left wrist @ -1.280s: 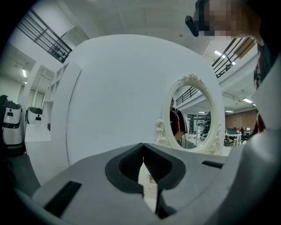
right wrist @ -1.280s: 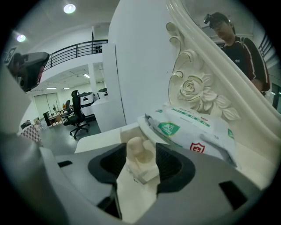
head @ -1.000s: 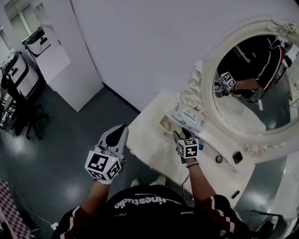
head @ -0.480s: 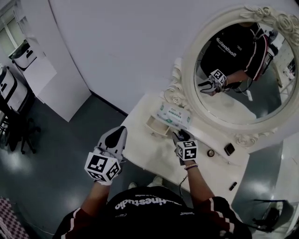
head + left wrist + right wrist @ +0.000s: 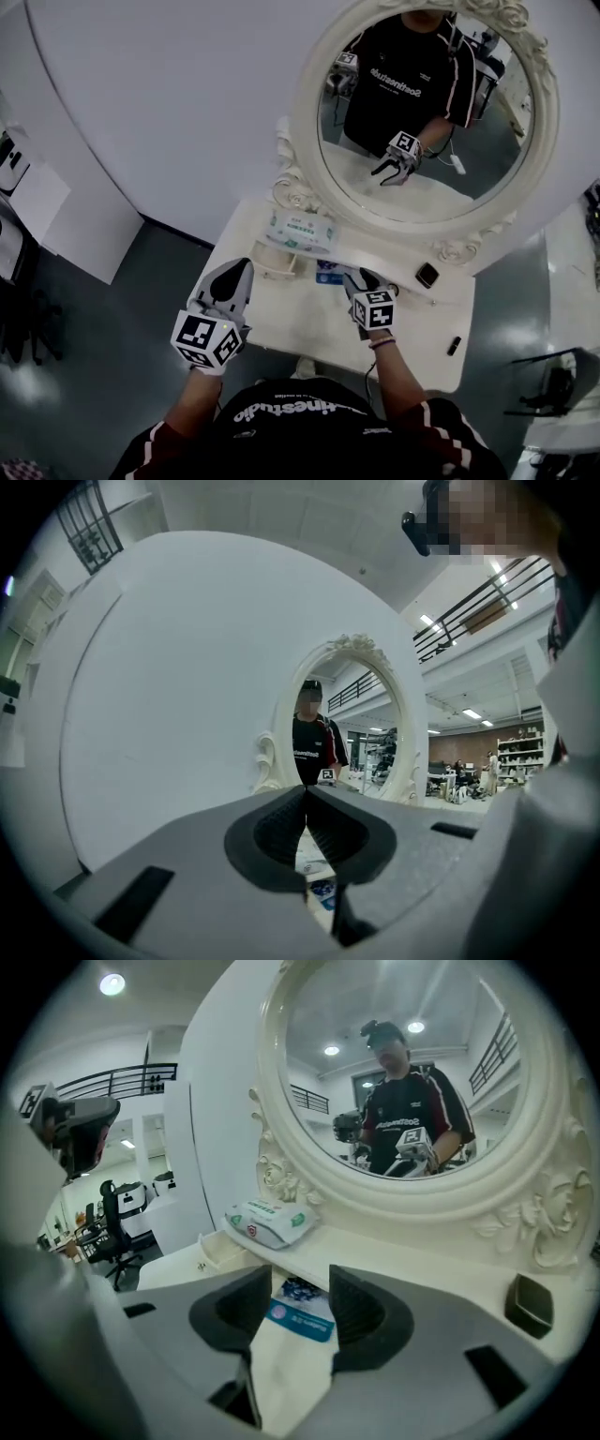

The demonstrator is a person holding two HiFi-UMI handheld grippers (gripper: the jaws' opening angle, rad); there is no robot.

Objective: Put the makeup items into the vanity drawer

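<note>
The blue-and-white packet (image 5: 329,273) lies flat on the white vanity top (image 5: 309,323), against the foot of the raised back shelf and just right of the small drawer (image 5: 274,265), which stands pulled open at the table's left end. The right gripper (image 5: 360,278) hovers just near and right of the packet, pointing down at it. Its jaws are spread wide, so the packet shows through the gap, and the pads do not press on it. The left gripper (image 5: 232,278) is held level at the table's left edge, close beside the drawer, with its jaws closed together and nothing between them. Bare tabletop runs from the packet to the near edge, where the person stands, and on to the right end. On the shelf above the drawer a wipes pack (image 5: 298,228) lies on its side, overhanging the drawer's far part. Behind it the ornate oval mirror (image 5: 422,112) closes off the far side. A black compact (image 5: 427,275) sits at the mirror's foot to the right, and a small dark item (image 5: 454,345) lies near the right end, both well apart from the packet. Left of the table the grey floor (image 5: 112,309) is open, with the white wall (image 5: 169,112) beyond it.
</note>
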